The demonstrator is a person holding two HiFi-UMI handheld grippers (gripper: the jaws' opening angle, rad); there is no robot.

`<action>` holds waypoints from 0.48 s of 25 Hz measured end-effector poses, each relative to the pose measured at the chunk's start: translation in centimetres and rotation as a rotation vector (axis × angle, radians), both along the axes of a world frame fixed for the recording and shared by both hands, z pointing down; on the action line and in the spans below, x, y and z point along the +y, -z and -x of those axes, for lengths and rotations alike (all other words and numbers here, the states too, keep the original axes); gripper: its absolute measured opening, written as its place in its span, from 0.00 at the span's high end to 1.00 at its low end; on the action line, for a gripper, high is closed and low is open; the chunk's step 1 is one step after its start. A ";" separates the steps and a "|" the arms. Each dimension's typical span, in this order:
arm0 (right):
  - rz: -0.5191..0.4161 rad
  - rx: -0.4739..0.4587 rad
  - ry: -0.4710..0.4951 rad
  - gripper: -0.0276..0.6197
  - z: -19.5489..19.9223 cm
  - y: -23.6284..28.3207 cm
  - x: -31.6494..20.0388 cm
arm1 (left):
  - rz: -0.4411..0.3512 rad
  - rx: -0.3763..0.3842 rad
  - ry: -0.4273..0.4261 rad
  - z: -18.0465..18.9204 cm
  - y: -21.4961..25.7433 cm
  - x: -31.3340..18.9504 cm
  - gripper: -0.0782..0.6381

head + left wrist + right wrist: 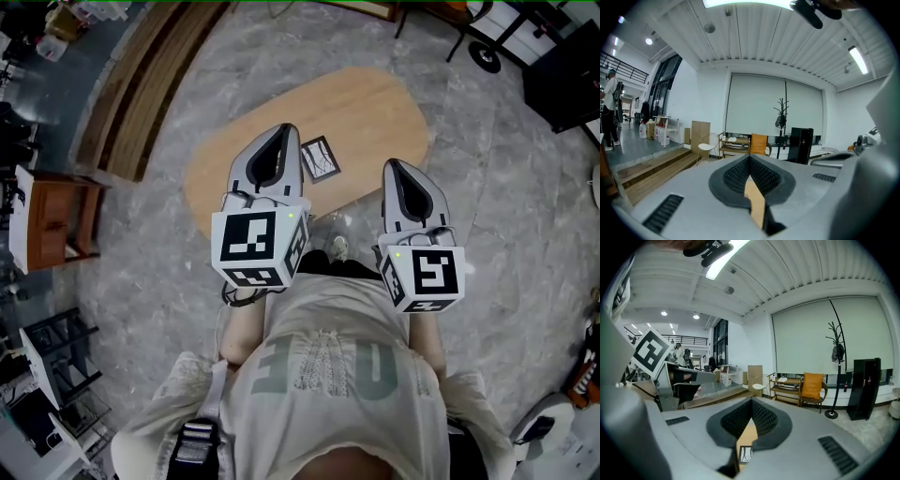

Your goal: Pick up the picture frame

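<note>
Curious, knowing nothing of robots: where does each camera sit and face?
Head view: on the head, facing down: table, picture frame, shirt, left hand-held gripper, right hand-held gripper.
Left gripper view: on the left one, along its shut jaws into the room.
Right gripper view: likewise; picture frame shared with head view.

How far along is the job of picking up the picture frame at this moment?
Done: nothing yet. The picture frame lies flat on the wooden table, and nothing touches it.
In hand: the left gripper and the right gripper are held above the table, one on each side of the frame in the head view, both with jaws together and empty.
Left: open a gripper, lower it to the frame, close on it and lift.
</note>
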State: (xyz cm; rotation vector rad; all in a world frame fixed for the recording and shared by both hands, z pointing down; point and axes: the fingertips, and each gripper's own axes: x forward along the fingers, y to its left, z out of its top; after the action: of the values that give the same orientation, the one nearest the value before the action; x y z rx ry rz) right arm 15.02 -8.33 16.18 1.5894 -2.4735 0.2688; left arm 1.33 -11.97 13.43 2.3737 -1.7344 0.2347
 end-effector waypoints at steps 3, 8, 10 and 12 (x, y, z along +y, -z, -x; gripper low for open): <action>-0.017 -0.004 -0.006 0.95 0.4 0.1 -0.3 | -0.012 0.001 -0.020 0.2 0.2 -0.1 0.88; -0.021 -0.017 -0.028 0.95 1.6 0.1 -0.4 | -0.047 -0.011 -0.052 0.8 1.0 -0.6 0.88; -0.026 -0.036 -0.028 0.95 2.0 0.5 -0.4 | -0.052 -0.020 -0.061 1.0 1.1 -0.8 0.88; -0.030 -0.056 -0.027 0.95 2.2 0.8 -0.3 | -0.058 -0.018 -0.061 1.1 1.4 -0.9 0.88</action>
State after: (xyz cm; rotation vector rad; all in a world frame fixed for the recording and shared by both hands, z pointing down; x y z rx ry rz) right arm 12.85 -8.66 15.42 1.6499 -2.5103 0.2856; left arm 0.27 -12.83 12.07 2.4760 -1.7004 0.2177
